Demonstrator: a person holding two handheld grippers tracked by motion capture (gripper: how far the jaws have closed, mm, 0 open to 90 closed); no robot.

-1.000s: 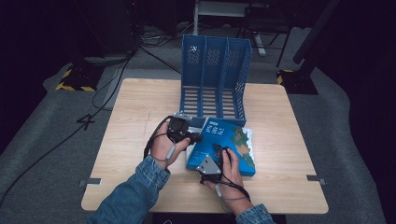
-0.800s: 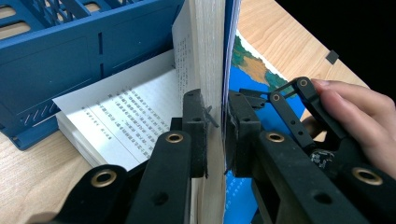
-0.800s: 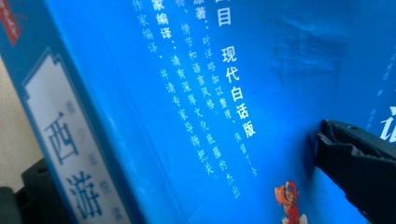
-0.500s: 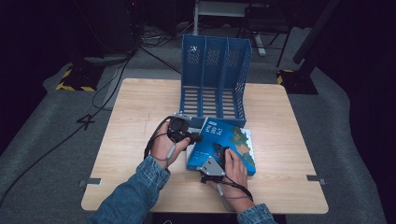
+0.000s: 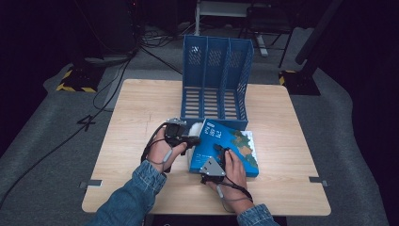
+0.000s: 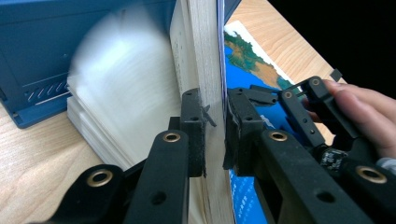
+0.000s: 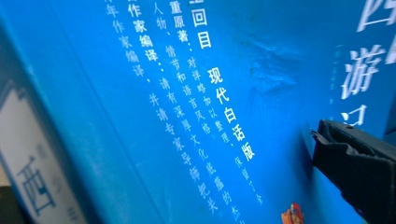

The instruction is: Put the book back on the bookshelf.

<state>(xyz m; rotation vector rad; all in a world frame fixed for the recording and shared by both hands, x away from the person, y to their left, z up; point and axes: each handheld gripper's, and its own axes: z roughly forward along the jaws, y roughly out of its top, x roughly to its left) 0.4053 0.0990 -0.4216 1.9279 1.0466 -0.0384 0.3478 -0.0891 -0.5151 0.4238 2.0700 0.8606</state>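
Blue book (image 5: 226, 146) lying on the table (image 5: 131, 113), front cover and a sheaf of pages raised, pinched between the left gripper (image 6: 215, 126) jaws, clamped tight. Right gripper (image 5: 217, 157) resting on the cover, one jaw tip against it; gap impossible to judge.

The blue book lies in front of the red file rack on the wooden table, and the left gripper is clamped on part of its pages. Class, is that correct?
Not quite: the file rack is blue, not red, as the high view shows. The rest holds: the blue book lies in front of it on the wooden table, and the left gripper is clamped on part of its pages.
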